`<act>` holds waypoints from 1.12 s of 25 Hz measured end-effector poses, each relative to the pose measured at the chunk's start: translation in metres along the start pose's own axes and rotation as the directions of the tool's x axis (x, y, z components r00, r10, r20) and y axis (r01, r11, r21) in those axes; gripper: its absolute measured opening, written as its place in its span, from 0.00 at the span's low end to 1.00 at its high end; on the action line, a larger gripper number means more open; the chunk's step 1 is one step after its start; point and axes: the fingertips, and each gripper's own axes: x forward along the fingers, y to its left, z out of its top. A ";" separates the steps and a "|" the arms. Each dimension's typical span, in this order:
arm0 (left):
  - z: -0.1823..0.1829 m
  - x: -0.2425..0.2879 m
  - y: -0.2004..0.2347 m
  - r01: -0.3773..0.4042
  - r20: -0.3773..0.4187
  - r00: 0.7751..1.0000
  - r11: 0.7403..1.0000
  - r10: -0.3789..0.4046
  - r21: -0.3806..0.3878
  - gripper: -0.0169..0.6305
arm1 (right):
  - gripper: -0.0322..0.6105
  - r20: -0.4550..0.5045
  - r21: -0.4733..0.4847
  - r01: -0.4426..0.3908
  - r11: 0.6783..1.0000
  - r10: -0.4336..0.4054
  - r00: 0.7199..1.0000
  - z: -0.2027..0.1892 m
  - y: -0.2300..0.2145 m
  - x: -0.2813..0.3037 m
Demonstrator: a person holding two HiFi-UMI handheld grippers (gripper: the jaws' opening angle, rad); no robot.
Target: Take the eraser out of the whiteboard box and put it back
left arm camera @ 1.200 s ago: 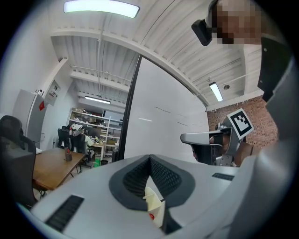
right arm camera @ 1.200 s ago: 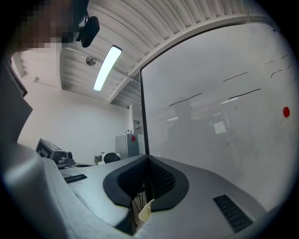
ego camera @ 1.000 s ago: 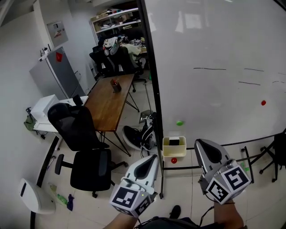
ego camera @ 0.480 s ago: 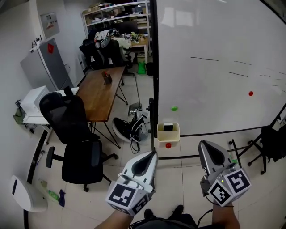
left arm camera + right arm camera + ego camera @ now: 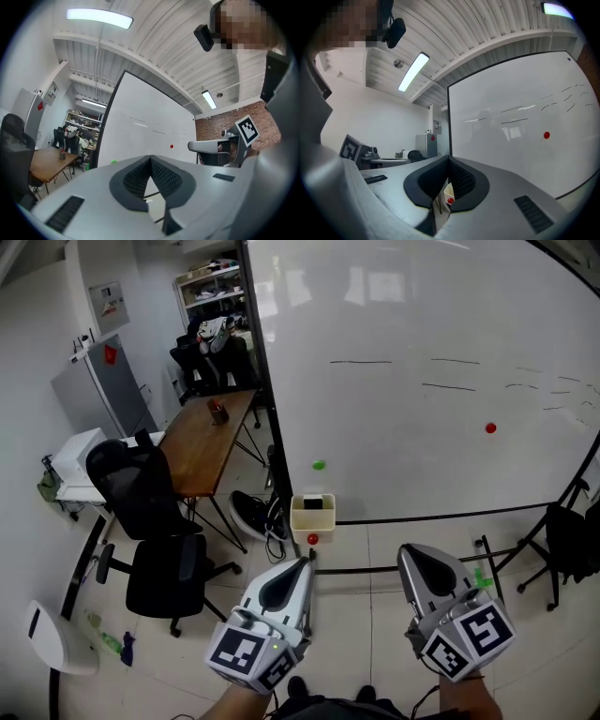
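A cream whiteboard box [image 5: 312, 517] hangs at the lower left of the big whiteboard [image 5: 422, 381], and a black eraser [image 5: 313, 503] lies inside it. A red magnet [image 5: 312, 539] sits just under the box. My left gripper [image 5: 302, 563] and right gripper [image 5: 405, 549] are held side by side, level, well short of the board, both shut with nothing between the fingers. In the left gripper view the left gripper [image 5: 151, 158] points at the board. Below the right gripper [image 5: 449, 158], the box [image 5: 448, 191] shows in the right gripper view.
Left of the board stand a wooden table [image 5: 211, 442], black office chairs [image 5: 150, 512] and a grey fridge [image 5: 98, 390]. Shoes [image 5: 248, 514] lie by the board's foot. A green magnet [image 5: 319, 465] and a red magnet [image 5: 489, 427] stick to the board. A dark chair [image 5: 572, 540] is at the right.
Both grippers have moved together across the room, still level and shut. In the head view the board and box have slid left and slightly up.
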 end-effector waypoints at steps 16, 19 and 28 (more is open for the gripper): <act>0.006 -0.052 -0.051 0.055 0.008 0.998 0.997 -0.055 0.052 0.07 | 0.07 0.016 0.049 0.062 0.997 -0.062 0.998 0.004 0.017 -0.070; 0.000 -0.062 -0.038 0.087 -0.001 0.996 0.995 -0.087 0.038 0.07 | 0.07 0.004 0.037 0.099 0.994 -0.099 0.995 -0.002 0.030 -0.068; -0.007 -0.075 -0.060 0.124 -0.009 0.992 0.992 -0.124 0.021 0.07 | 0.07 -0.001 0.019 0.148 0.989 -0.148 0.989 -0.003 0.032 -0.108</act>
